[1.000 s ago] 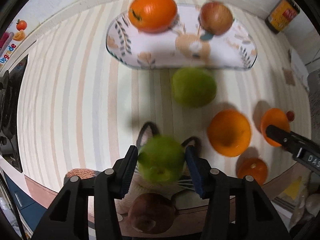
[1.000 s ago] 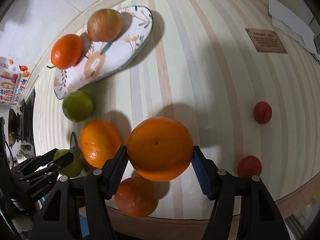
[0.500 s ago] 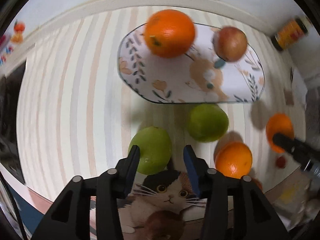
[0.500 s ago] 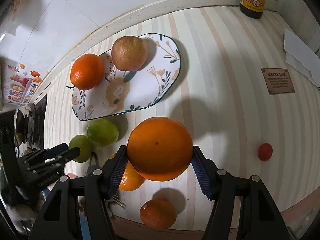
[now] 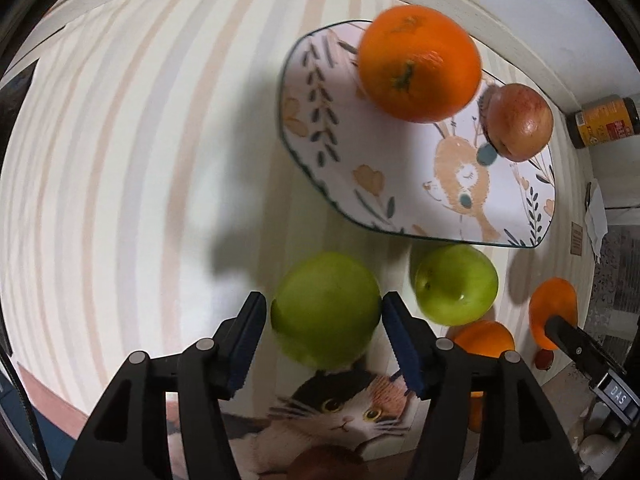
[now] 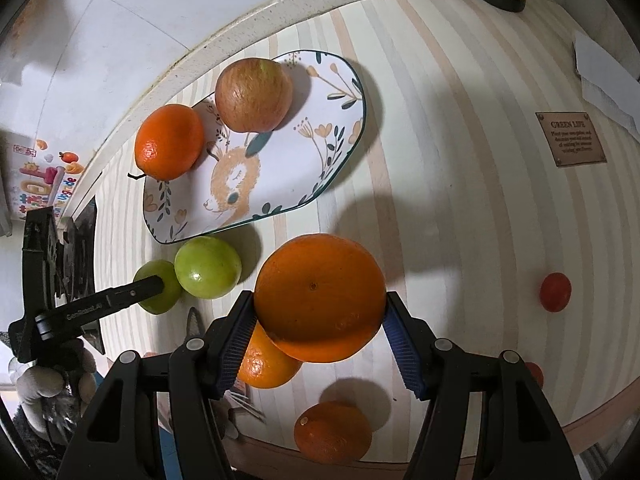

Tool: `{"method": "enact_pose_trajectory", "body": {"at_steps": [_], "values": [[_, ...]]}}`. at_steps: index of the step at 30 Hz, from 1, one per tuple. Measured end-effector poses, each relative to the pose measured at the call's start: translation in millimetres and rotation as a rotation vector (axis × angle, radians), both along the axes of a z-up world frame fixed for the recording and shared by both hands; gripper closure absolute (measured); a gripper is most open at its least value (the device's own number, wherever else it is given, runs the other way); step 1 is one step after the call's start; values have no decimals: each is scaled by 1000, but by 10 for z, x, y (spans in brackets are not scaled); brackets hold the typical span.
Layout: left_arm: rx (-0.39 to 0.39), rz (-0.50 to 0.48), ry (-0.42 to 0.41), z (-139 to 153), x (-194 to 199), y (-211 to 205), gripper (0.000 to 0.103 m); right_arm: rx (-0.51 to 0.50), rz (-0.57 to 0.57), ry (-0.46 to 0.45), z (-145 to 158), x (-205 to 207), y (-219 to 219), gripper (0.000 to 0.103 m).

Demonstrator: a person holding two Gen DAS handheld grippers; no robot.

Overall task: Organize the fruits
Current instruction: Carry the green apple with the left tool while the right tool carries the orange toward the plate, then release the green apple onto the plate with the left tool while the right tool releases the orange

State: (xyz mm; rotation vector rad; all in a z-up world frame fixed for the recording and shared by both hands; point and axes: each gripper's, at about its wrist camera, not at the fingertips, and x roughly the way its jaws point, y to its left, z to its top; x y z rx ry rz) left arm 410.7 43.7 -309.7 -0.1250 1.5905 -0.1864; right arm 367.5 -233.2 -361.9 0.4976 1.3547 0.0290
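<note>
Lots of bare striped table (image 6: 460, 128) right of the plate (image 6: 288, 176), which sits near the back edge holding a mandarin (image 6: 169, 142) and a red apple (image 6: 253, 95). Left tongs (image 5: 323, 314) grip a green apple (image 5: 326, 314); right tongs (image 6: 320, 320) clamp a big orange (image 6: 319, 298), both just in front of the plate.

Striped tabletop (image 6: 460, 160) meets a white tiled wall (image 6: 160, 12) under dim light
</note>
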Motion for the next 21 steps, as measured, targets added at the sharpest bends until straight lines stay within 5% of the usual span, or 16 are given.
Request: {"method": "enact_pose_trajectory", "body": {"at_steps": [8,17,21], "values": [[80,-55,-75,70,-46,-153,51,-16,24,1,-3,14,64,37],[-7,10,-178,790,60,-104,51,9,13,-51,219,124,55,37],[-7,30,-200,828,332,-123,51,0,12,-81,306,390,89,37]]}}
